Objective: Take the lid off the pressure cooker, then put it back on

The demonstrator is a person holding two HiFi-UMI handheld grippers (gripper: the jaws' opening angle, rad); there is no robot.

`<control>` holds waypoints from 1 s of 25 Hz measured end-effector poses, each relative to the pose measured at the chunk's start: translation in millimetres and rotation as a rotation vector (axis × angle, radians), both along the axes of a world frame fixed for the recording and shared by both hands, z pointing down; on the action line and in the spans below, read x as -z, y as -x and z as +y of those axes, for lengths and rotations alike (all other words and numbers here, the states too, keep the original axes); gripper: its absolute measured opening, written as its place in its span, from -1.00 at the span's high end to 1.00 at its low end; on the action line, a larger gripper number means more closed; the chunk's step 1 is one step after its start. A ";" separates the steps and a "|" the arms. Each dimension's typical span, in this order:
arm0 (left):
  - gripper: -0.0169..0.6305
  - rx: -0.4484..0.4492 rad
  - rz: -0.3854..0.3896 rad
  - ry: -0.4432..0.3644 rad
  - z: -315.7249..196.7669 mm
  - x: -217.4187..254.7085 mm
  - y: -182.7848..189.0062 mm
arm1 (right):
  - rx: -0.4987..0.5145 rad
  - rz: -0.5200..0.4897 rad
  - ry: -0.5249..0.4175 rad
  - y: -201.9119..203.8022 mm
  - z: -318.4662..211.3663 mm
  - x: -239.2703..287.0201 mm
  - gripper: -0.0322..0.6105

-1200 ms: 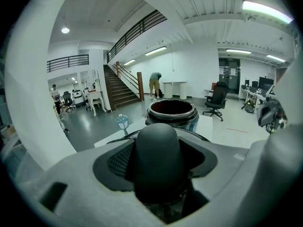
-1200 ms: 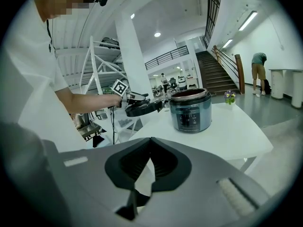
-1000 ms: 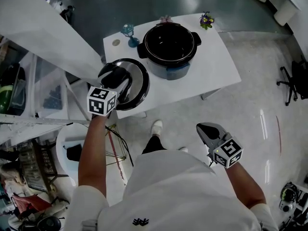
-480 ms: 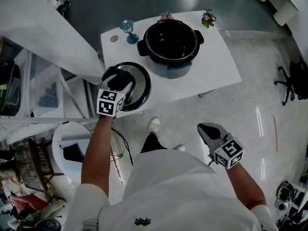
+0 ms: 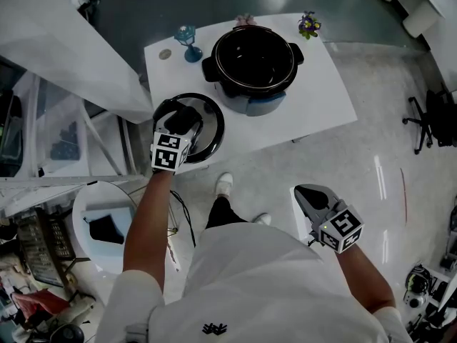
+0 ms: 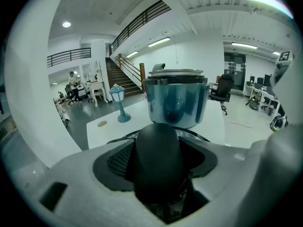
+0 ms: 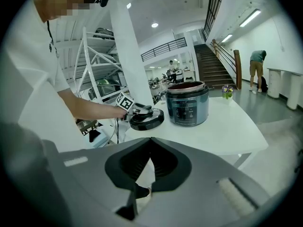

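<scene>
Fingers of left gripper (image 6: 156, 161) clamped on the black knob (image 6: 156, 148) of the lid (image 5: 208, 131); the knob fills the gap between them.

Change against a second ago: left gripper and lid have sunk toward the near-left corner of the table (image 5: 321, 98). The lid was carried higher then. It now lies flat over that corner and appears to rest on the surface, though contact cannot be confirmed.

Right gripper (image 7: 149, 143): fingers together at the tips, nothing between them. It is held low beside the person's body, well apart from the table, in much the same place as before.

Straight ahead of the left fingers is the pressure cooker (image 5: 253, 63), upright, top open, lid off. Inside is a dark inner pot; what it holds cannot be made out. The cooker stands near the lid, apart from it.

Ahead and to the left of the left fingers is a blue stemmed ornament (image 5: 188, 41), with a small round disc (image 5: 165, 53) just beside it. Past the cooker, at the far-right corner, is a small pot of flowers (image 5: 308, 27).
</scene>
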State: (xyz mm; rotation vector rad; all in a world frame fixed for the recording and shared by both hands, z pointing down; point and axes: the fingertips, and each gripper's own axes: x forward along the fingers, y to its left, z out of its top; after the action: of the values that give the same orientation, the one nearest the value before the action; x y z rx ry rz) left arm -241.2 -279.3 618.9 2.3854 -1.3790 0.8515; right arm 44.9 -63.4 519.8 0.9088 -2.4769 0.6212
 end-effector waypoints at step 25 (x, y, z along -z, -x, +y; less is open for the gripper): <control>0.06 -0.002 -0.006 -0.021 -9.8 -41.6 -5.8 | -0.028 0.026 0.038 -2.9 -6.5 -11.2 0.86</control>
State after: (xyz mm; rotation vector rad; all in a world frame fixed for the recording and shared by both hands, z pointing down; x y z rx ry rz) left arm -235.3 -289.0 660.5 2.4026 -1.3948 0.8494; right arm 47.9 -69.9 531.1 0.9327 -2.4243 0.6595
